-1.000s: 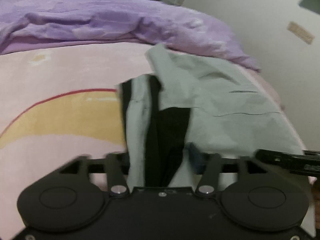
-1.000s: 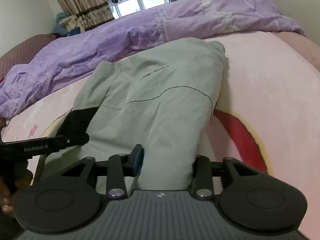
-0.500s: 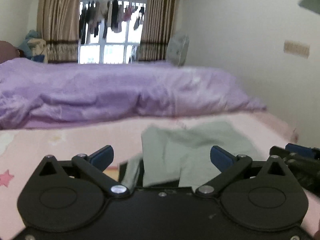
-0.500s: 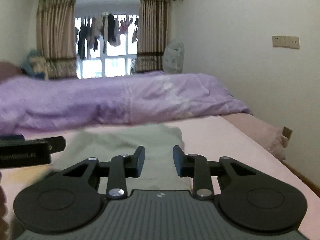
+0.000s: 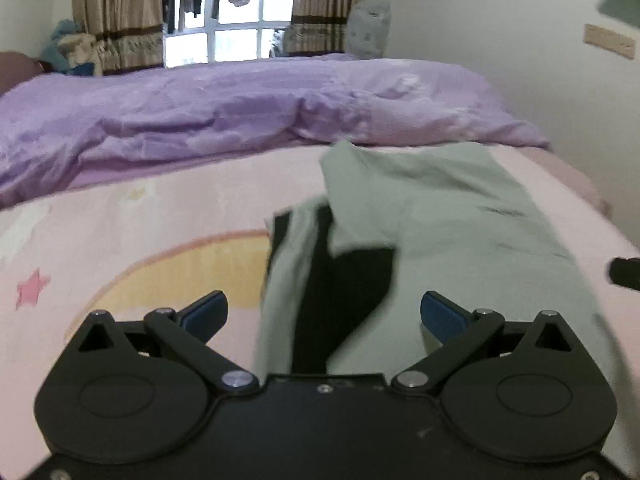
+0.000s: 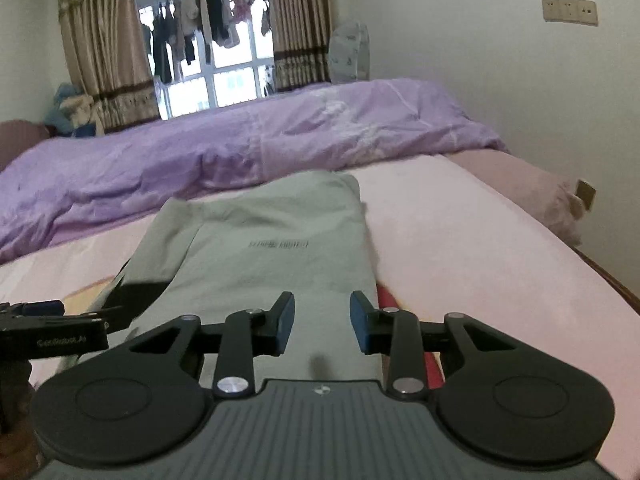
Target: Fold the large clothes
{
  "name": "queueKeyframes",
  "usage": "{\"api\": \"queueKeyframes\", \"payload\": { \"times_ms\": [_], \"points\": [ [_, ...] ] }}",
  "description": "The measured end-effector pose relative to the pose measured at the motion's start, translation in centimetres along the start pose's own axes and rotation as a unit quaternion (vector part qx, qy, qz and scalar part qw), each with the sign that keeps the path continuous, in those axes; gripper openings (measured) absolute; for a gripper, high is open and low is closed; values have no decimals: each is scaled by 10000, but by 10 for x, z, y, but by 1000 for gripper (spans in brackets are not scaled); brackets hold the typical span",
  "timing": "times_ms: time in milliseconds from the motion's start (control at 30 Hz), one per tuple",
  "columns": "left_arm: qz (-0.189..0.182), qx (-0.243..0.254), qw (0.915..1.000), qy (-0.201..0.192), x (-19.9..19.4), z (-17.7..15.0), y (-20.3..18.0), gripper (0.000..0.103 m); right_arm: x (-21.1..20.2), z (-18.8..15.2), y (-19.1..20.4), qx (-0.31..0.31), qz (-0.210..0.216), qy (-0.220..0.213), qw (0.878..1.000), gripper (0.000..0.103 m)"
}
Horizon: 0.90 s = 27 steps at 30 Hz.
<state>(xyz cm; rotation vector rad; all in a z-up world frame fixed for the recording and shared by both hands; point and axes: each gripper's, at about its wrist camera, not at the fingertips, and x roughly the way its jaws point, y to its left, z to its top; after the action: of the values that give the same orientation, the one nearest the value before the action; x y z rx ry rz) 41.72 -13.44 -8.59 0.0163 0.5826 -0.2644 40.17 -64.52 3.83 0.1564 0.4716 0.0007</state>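
A grey-green garment [image 5: 432, 216] with black inner panels lies partly folded on the pink bed sheet [image 5: 140, 224]. It also shows in the right wrist view [image 6: 272, 248], with small printed text on top. My left gripper [image 5: 323, 312] is open wide and empty, above the garment's near black part. My right gripper [image 6: 322, 322] is open and empty, above the garment's near right edge. The left gripper's body [image 6: 52, 334] shows at the left of the right wrist view.
A rumpled purple duvet [image 5: 240, 108] lies across the far side of the bed. Behind it are a window with curtains [image 6: 216, 56] and hanging laundry. A white wall [image 6: 520, 80] runs along the right. The bed's right edge [image 6: 600, 276] is near.
Both grippers were shut on the garment's near edge a second ago. They let it go, opened and lifted, then tilted back down over the garment.
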Motion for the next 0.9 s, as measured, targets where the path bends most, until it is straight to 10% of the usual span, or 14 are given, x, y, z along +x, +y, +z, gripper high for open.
{"api": "queueKeyframes", "payload": {
  "times_ms": [133,233,467,900],
  "points": [
    [547,355,9970,414,-5,-46,-11,103,9,-40,14,-72,-95,512,9986,45],
    [522,324,9981,110,3,-62,-12,103,26,-76,20,-374,-332,-110,9987,50],
    [208,65,9910,1324,-23,-44,0,103,1,-48,20,129,-520,708,9961,51],
    [-120,739,9941,790,-150,-22,-30,103,-97,-22,39,107,-348,705,9968,78]
  ]
}}
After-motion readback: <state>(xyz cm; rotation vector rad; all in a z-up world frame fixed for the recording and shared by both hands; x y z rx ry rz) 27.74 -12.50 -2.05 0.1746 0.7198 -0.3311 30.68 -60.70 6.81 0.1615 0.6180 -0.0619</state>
